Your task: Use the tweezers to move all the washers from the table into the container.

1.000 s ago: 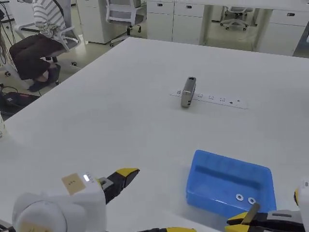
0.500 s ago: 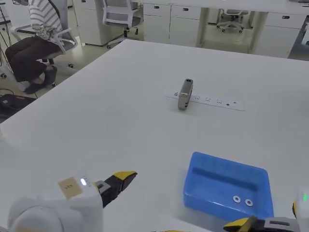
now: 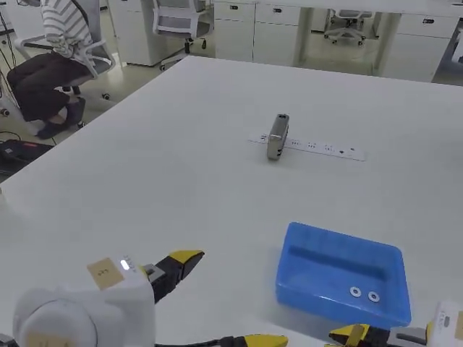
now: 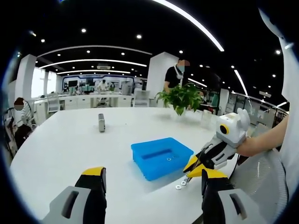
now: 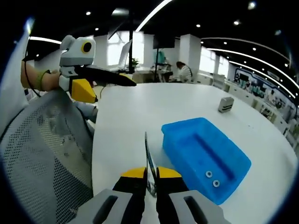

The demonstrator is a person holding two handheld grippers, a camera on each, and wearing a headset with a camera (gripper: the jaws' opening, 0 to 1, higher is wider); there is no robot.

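Note:
A blue container (image 3: 340, 278) sits on the white table with two washers (image 3: 364, 293) inside; these washers (image 5: 212, 178) also show in the right gripper view. Two more washers (image 4: 181, 185) lie on the table just in front of the container (image 4: 161, 156). My right gripper (image 5: 148, 179) is shut on the tweezers (image 5: 148, 158), whose tips point along the table beside the container (image 5: 205, 156). In the left gripper view the tweezers' tips (image 4: 188, 175) hover just above the loose washers. My left gripper (image 4: 152, 179) stands wide open and holds nothing, left of the container (image 3: 228, 298).
A small grey box (image 3: 277, 136) stands on a flat power strip (image 3: 311, 147) at the table's middle. A person sits on a chair (image 3: 54, 50) at the far left, off the table. A potted plant (image 4: 182, 98) stands on the table's far end.
My right gripper with the tweezers has drawn back from the container's near edge toward me. The left gripper has barely moved. The head camera has shifted slightly.

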